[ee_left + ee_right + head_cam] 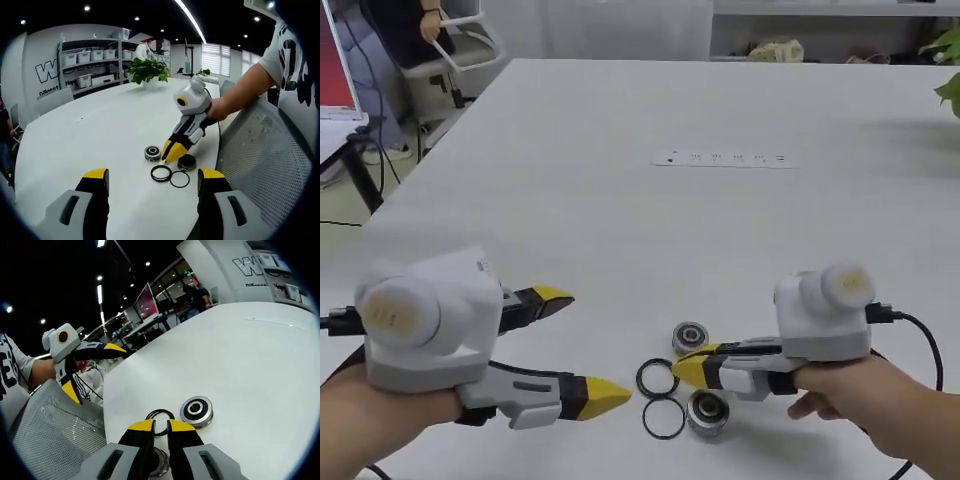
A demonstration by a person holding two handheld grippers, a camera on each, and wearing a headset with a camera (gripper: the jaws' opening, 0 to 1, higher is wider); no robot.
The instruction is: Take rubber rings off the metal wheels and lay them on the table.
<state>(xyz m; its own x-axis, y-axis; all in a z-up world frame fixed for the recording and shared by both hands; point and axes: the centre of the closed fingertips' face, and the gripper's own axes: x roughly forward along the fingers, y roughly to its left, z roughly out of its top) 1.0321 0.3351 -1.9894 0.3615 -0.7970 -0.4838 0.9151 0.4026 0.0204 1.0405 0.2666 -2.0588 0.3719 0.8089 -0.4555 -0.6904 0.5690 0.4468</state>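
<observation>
Head view: white table (620, 180), shelving beyond; two rubber rings (657, 378) lying flat just beside two metal wheels (690, 337). Left gripper view: left gripper (153, 173) spread wide, empty. Right gripper view: right gripper (161, 427) nearly closed, holding nothing, tips near one ring. Probably finishing; next, check far wheel's dark rim for another ring.

The left gripper (578, 345) sat at eight o'clock in the head view, jaws spread wide, pointing toward three o'clock. The right gripper (685, 368), at five o'clock, pointed toward nine o'clock, jaws almost touching, the right hand (860, 395) clasping it.
</observation>
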